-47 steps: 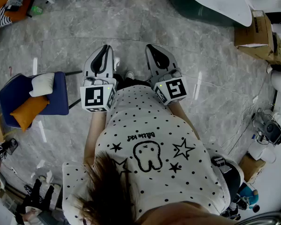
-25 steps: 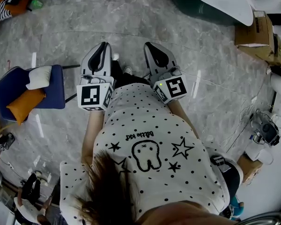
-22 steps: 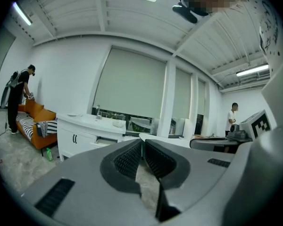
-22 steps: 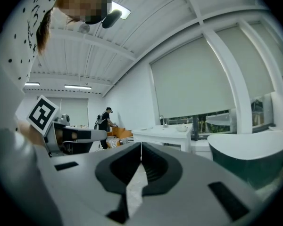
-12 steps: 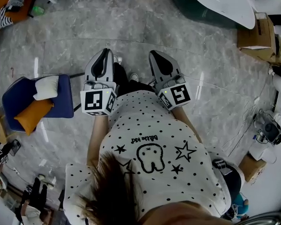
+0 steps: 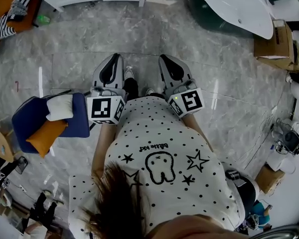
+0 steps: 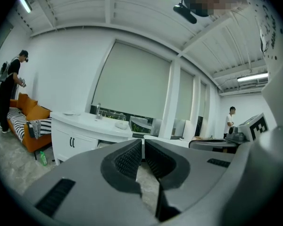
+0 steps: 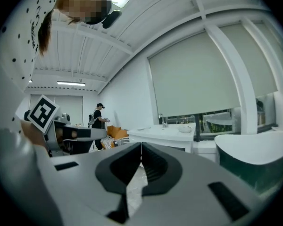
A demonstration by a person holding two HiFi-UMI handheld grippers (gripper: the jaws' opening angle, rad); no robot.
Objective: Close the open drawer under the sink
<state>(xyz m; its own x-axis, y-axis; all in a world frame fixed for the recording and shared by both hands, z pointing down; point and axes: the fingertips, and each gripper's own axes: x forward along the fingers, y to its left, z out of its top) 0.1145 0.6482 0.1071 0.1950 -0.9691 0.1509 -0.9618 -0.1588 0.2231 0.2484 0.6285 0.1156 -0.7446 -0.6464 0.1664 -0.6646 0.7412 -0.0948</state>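
1. Nearest the head camera is my dotted white shirt (image 6: 159, 153). Both arms reach forward from it, side by side.
2. Left gripper (image 6: 112, 59): it points roughly level over the grey marble floor (image 6: 154, 31). Its own view shows the jaws drawn together to a thin slit, with nothing between them.
3. Right gripper (image 6: 166, 59): it runs parallel to the left, close beside it. The jaw tips meet, and it carries nothing.
4. To my left, near my legs, stands a blue chair (image 6: 78, 117) with a white cushion (image 6: 60, 107) and an orange cushion (image 6: 46, 137) on its seat.
5. Well ahead and slightly left stands the white sink cabinet (image 7: 80, 138), with a tap (image 7: 98, 110) on its top. The drawer belongs to this cabinet. At this range I cannot tell which front stands open. Neither gripper is near it.
6. Ahead to the right is a white tub with a dark green shell (image 8: 257, 161).
7. Beyond the cabinet's left end is an orange sofa (image 7: 32, 120), with a person (image 7: 12, 86) standing beside it.
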